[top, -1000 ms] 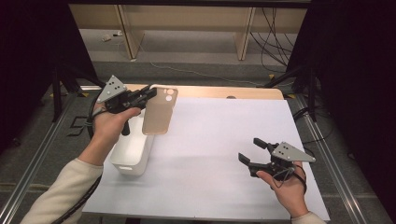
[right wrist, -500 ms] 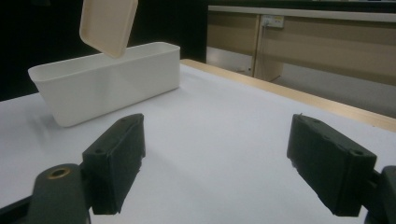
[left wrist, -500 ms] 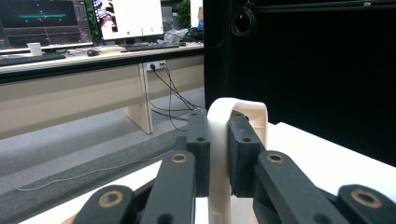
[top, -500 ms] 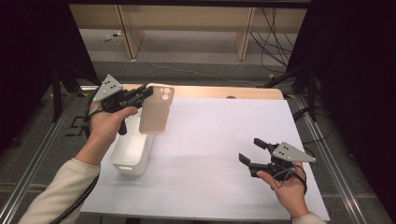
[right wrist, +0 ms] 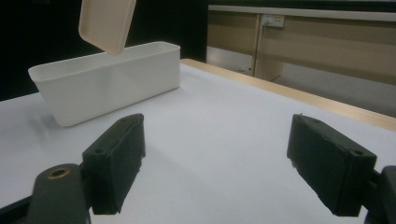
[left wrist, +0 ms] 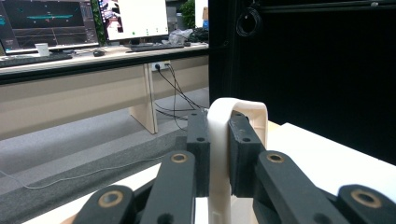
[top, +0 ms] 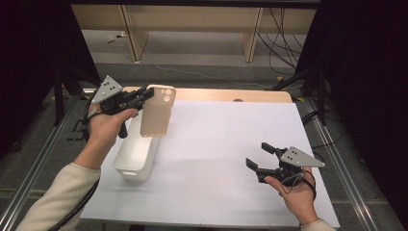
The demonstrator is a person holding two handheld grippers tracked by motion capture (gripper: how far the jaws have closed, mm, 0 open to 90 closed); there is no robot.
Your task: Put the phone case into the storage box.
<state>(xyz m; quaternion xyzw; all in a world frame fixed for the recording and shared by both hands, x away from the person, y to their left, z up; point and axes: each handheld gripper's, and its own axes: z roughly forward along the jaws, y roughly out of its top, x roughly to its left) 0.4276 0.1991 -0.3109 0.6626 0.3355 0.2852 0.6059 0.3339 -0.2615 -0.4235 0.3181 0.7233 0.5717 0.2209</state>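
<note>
The left gripper (top: 144, 97) has its fingers (left wrist: 198, 140) clamped on the top edge of a beige phone case (top: 157, 111), which hangs below them, upright, over the far end of the white bin (top: 132, 159) on the bench (top: 216, 144). In the left gripper view the case's thin rim sits squarely between the two pads. It looks light, thin-walled and slightly flexible, probably smooth plastic, so a hard squeeze could bow it and a slack one could let it slide. The edge grip near the camera cut-out seems sound; lower on the side wall would swing less. The right gripper (top: 262, 159) rests well apart, fingers (right wrist: 116, 158) wide and empty.
</note>
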